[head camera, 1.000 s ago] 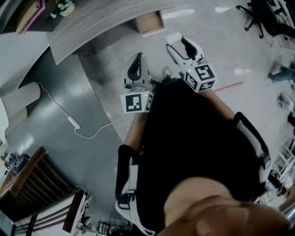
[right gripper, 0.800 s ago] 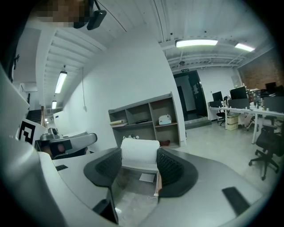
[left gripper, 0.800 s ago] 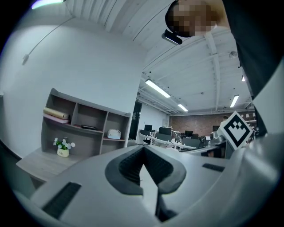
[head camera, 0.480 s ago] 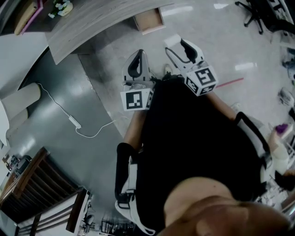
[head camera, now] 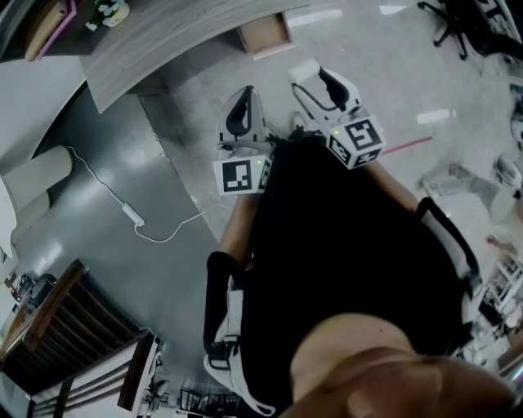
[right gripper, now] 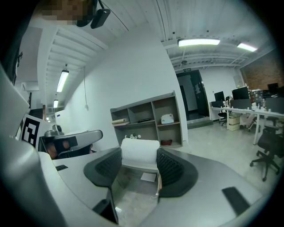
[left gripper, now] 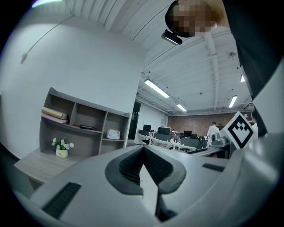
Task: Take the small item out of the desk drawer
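In the head view my right gripper point(head camera: 315, 75) is held over the floor, shut on a small white item point(head camera: 306, 68). The right gripper view shows that white item point(right gripper: 140, 151) pinched between the two dark pads point(right gripper: 171, 168). My left gripper point(head camera: 245, 96) hangs beside it to the left, jaws pressed together with nothing in them; in its own view the left gripper point(left gripper: 143, 155) points up into the room. The wooden drawer point(head camera: 264, 36) stands pulled out below the grey wood-grain desk point(head camera: 163, 33), a little beyond both grippers.
A white cable with an adapter point(head camera: 129, 216) trails across the grey floor at the left. A black office chair point(head camera: 458, 24) stands at the far right. A shelf unit point(right gripper: 151, 119) lines the wall, with a small plant point(left gripper: 61, 146) on the desk.
Both grippers have shifted very slightly away from the body and keep their states. Something moved through the far right edge of the head view.
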Available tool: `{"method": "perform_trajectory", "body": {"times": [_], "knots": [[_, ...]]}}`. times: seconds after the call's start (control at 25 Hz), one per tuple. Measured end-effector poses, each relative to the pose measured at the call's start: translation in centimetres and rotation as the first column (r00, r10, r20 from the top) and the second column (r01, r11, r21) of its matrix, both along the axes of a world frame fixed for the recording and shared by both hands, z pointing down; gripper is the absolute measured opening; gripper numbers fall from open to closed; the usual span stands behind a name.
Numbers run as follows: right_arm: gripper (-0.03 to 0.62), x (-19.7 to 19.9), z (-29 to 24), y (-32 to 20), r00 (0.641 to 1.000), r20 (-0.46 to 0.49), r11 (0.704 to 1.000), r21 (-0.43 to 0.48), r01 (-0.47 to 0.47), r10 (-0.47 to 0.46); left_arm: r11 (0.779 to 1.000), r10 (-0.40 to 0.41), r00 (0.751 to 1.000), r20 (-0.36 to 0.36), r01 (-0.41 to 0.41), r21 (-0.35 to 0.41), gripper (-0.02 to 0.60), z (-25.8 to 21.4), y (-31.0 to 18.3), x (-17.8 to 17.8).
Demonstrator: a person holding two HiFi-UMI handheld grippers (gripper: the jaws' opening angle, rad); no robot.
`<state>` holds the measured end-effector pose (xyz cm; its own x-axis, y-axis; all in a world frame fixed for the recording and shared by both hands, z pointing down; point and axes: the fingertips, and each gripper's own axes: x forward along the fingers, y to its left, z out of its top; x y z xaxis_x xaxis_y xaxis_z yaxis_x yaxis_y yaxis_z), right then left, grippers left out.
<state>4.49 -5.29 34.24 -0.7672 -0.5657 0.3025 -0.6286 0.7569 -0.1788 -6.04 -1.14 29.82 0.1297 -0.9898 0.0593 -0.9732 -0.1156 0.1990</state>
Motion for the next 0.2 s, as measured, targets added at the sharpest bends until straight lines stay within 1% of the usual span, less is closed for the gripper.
{"method": "perform_trajectory", "body": {"times": [0.2], "knots": [[0.247,-0.25,0.19,0.14,1.0,-0.013,1.0,-0.005,0.004,-0.004,1.0,-0.001,1.0,-0.005,0.001,-0.005,-0.002,0.2,0.15,-0.21]]}}
